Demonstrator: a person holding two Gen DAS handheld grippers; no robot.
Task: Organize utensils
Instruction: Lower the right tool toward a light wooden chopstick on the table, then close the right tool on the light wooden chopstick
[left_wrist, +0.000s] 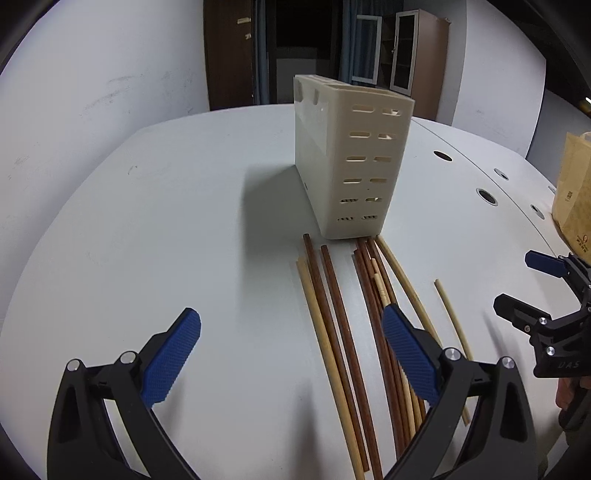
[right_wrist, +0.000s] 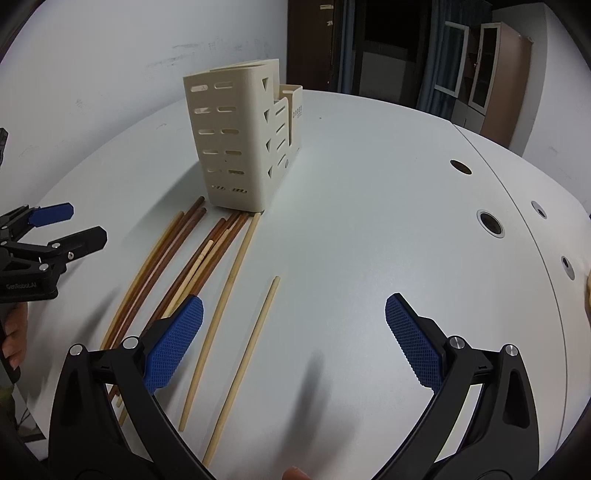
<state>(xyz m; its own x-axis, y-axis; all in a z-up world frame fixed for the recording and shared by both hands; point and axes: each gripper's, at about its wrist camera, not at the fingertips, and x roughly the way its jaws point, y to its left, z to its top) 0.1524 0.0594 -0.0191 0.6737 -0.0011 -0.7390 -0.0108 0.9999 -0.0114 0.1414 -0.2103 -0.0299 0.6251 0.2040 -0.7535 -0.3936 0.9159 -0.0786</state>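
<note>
A cream slotted utensil holder (left_wrist: 351, 158) (right_wrist: 240, 136) stands upright on the white table. Several chopsticks, dark brown (left_wrist: 340, 314) (right_wrist: 173, 243) and pale bamboo (left_wrist: 321, 332) (right_wrist: 225, 306), lie in a loose row in front of it. One pale chopstick (left_wrist: 450, 317) (right_wrist: 251, 354) lies apart on the right. My left gripper (left_wrist: 291, 354) hovers open over the left part of the row, holding nothing. My right gripper (right_wrist: 295, 343) is open above the lone pale chopstick and bare table, also holding nothing. Each gripper shows at the edge of the other's view (left_wrist: 517, 284) (right_wrist: 77, 225).
A brown paper bag (left_wrist: 576, 192) stands at the table's right edge. Round cable holes (right_wrist: 490, 223) and a seam run along the right side. A wall stands behind the table, with a dark doorway and cabinets (left_wrist: 413, 51) beyond. A hand (right_wrist: 14, 332) holds the left gripper.
</note>
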